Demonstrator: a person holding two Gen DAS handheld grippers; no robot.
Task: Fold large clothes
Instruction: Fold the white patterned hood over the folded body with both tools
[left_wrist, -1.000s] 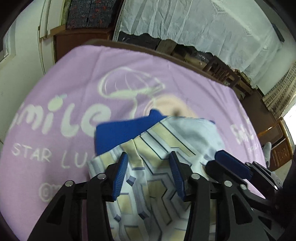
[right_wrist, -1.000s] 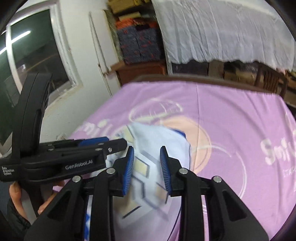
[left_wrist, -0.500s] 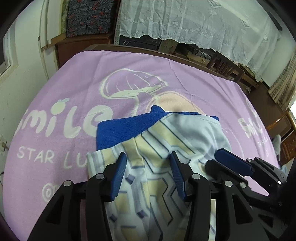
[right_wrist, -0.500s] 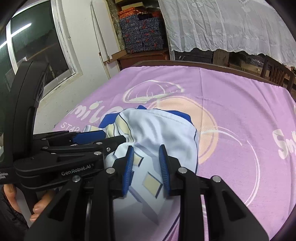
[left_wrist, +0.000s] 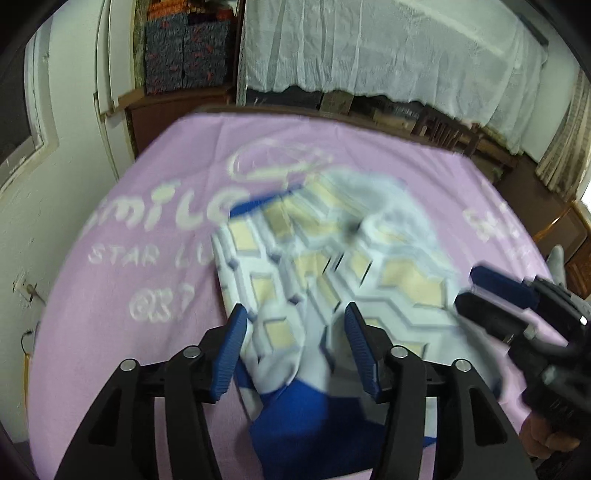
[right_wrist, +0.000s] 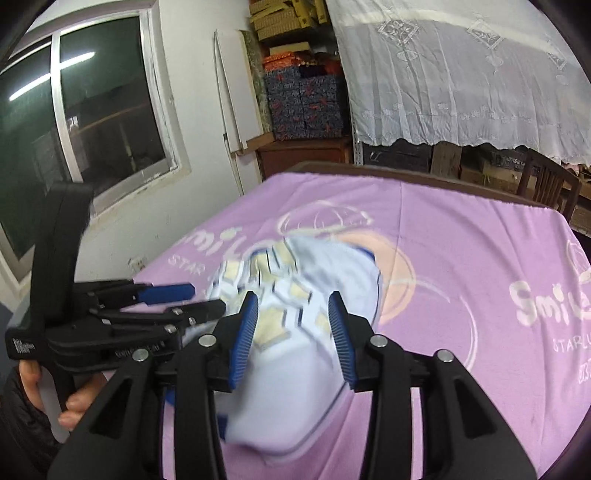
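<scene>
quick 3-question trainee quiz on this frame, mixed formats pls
1. True or false: the patterned garment lies on a green cloth.
2. Multiple choice: between the jaws of the left gripper there is: A) nothing, B) garment fabric, C) a box.
3. Fill in: the large word printed on the purple cloth reads "____".

Key
1. False: the cloth is purple.
2. B. The jaws have just been opening, with fabric bunched between them; the right gripper has also been opening over the garment.
3. Smile.
</scene>
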